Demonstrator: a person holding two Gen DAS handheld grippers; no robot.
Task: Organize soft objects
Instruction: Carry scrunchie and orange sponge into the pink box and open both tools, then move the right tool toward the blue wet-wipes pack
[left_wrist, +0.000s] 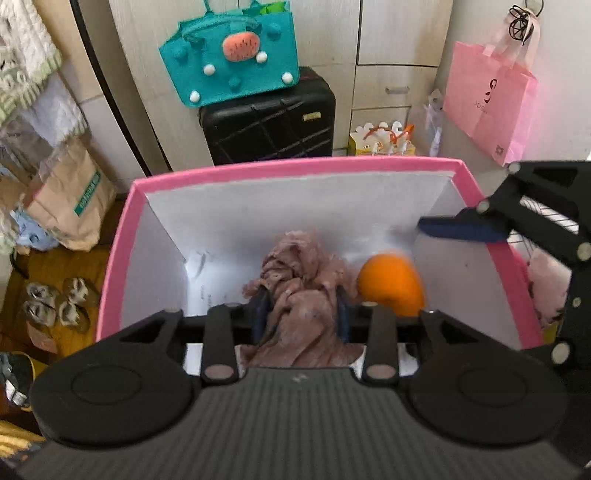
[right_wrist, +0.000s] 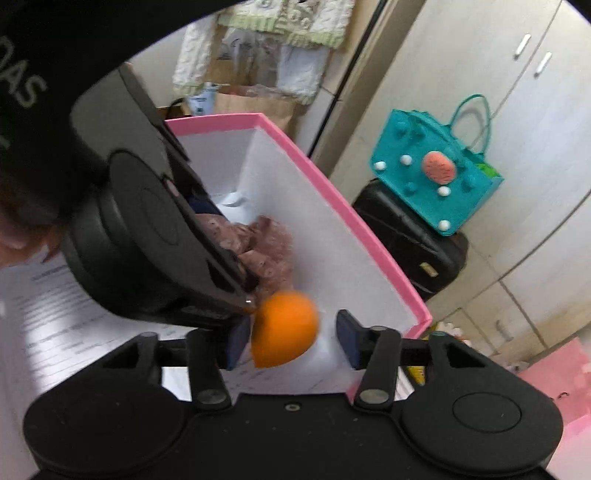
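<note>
A pink-rimmed box (left_wrist: 303, 168) with white inner walls stands in front of me. My left gripper (left_wrist: 301, 314) is shut on a crumpled mauve cloth (left_wrist: 299, 291) and holds it inside the box. An orange soft ball (left_wrist: 391, 282) is inside the box, to the right of the cloth. My right gripper (right_wrist: 291, 339) is open above the box, with the blurred orange ball (right_wrist: 284, 328) between its blue pads and apart from the right one. The cloth (right_wrist: 258, 243) and box rim (right_wrist: 332, 181) also show in the right wrist view. The left gripper's body hides part of the cloth there.
A black suitcase (left_wrist: 269, 118) with a teal felt bag (left_wrist: 229, 55) on it stands against the cupboards behind the box. A pink paper bag (left_wrist: 491, 99) hangs at the right. A brown paper bag (left_wrist: 70, 199) and slippers (left_wrist: 55, 302) are on the floor left.
</note>
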